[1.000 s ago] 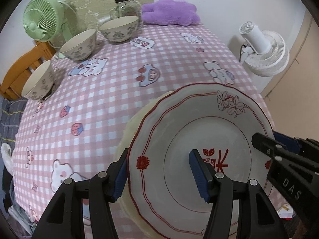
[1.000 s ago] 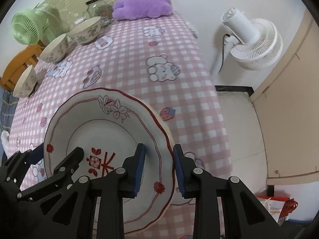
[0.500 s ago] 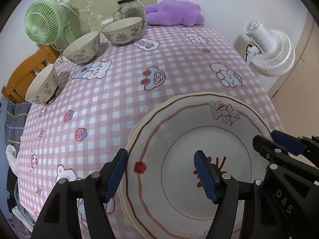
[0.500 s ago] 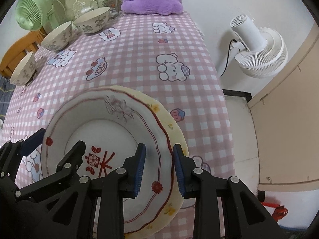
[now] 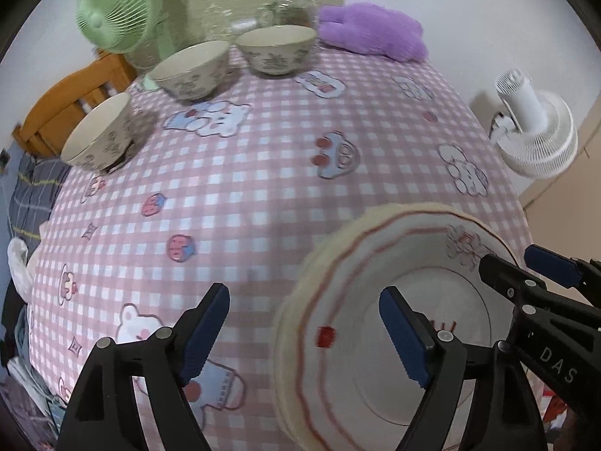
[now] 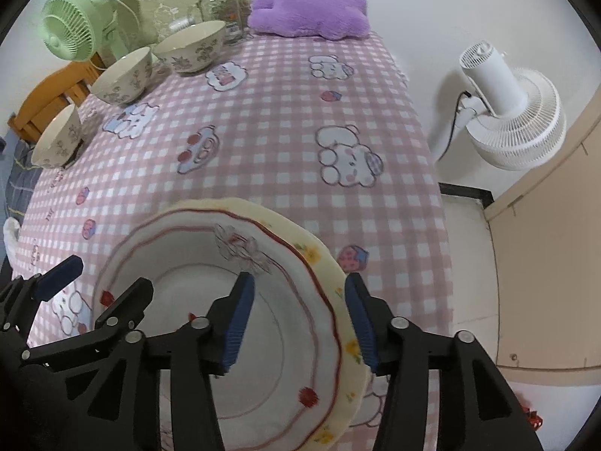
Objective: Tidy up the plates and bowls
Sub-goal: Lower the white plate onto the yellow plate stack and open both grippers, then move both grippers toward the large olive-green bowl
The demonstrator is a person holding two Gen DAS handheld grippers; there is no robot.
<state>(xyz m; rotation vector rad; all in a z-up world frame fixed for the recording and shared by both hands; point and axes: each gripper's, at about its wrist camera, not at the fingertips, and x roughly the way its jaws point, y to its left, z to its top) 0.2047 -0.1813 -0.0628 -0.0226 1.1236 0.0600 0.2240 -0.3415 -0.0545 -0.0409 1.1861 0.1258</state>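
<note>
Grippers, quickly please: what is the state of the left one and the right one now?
Left gripper: jaws opening, holding nothing; the red-rimmed plate lies free.
Right gripper: jaws opening astride the plate rim, pads off it.

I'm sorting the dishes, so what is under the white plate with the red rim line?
Under the white red-rimmed plate lies a cream plate with yellow flowers; only its outer rim shows. Its middle is covered.

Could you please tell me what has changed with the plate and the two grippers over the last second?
The red-trimmed plate, held tilted by both grippers a second ago, now lies on the yellow-rimmed plate. Both grippers have let go: the left gripper has drawn off to the plate's left edge with its jaws opening, and the right gripper is opening around the rims. The three bowls stayed put.
</note>
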